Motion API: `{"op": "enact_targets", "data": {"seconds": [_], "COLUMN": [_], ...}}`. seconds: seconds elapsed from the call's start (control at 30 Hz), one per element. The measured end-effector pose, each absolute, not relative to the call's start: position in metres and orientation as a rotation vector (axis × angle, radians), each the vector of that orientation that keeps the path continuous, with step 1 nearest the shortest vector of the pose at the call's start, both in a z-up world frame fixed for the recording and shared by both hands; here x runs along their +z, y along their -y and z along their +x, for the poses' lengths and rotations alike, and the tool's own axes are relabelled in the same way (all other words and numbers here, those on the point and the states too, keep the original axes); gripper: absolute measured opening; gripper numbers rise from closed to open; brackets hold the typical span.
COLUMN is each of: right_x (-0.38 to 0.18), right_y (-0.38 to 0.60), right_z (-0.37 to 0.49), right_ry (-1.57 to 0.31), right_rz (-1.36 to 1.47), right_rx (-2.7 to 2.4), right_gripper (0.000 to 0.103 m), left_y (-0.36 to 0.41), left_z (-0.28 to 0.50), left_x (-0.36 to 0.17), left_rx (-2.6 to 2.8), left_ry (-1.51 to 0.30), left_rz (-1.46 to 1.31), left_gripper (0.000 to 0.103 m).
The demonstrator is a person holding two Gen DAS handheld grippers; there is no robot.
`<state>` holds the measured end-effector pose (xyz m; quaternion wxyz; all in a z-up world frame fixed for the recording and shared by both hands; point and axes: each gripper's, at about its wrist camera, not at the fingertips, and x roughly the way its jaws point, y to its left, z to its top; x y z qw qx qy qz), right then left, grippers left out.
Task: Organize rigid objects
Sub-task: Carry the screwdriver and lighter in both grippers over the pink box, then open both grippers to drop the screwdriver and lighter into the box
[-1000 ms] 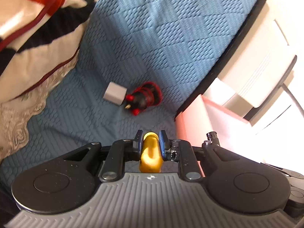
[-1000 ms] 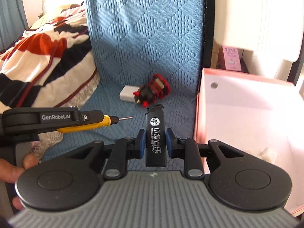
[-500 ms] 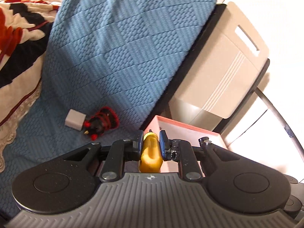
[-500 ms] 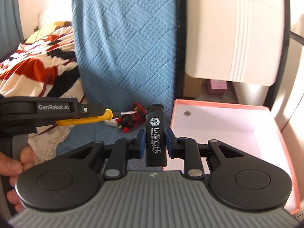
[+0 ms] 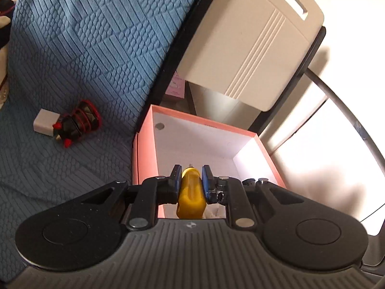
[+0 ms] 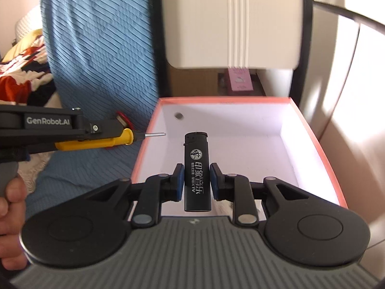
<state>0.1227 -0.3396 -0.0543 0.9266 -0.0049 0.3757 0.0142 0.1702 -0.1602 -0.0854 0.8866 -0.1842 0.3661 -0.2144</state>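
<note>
A: Blue quilted bedspread (image 5: 79, 48) on the left, a beige chair back (image 5: 250, 41) behind, and the open pink box (image 6: 312, 139) with its white inside standing against the bed's edge; both tools are aimed down toward it.

B: What is each carrying?

A: The left gripper (image 5: 191, 177) is clamped on the yellow screwdriver (image 5: 191, 192), handle between the pads; from the right wrist view its metal tip reaches just over the box's left rim; the right gripper (image 6: 196, 180) is clenched on the black lighter (image 6: 196, 171), upright, white print facing the camera, its cap above the box floor.

B: How would you finish the drop well?

A: I'd bring each item fully inside the walls first; the screwdriver looks only partly past the rim, so letting go now risks it tipping onto the bed; lower before loosening, since hard plastic bounces; keep the two tools apart so they don't knock.

B: Anything left outside?

A: A white block (image 5: 45, 121) and a red-and-black toy (image 5: 78, 122), touching, lie on the bedspread near the box; likely next.
</note>
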Motion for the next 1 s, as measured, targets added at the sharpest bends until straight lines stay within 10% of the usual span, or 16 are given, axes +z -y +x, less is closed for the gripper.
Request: {"op": "enact_targets", "data": {"seconds": [0.43,1.0], "right_x": [-0.129,-0.087], "right_y": [0.389,0.375], "right_z": [0.117,0.101], "right_ry": [-0.918,-0.823], "right_rz": [0.114,0.171], "right_rx": [-0.049,-0.010], "right_gripper": [0.027,0.030], "left_y": [0.208,0.179], "left_z": [0.173,0.142], "left_x": [-0.150,-0.117], "left_rx": [-0.470,-0.422], "left_ry": [-0.955,-0.898], "left_rz": [-0.310,-0.269], "left_gripper": [0.021,0.034]}}
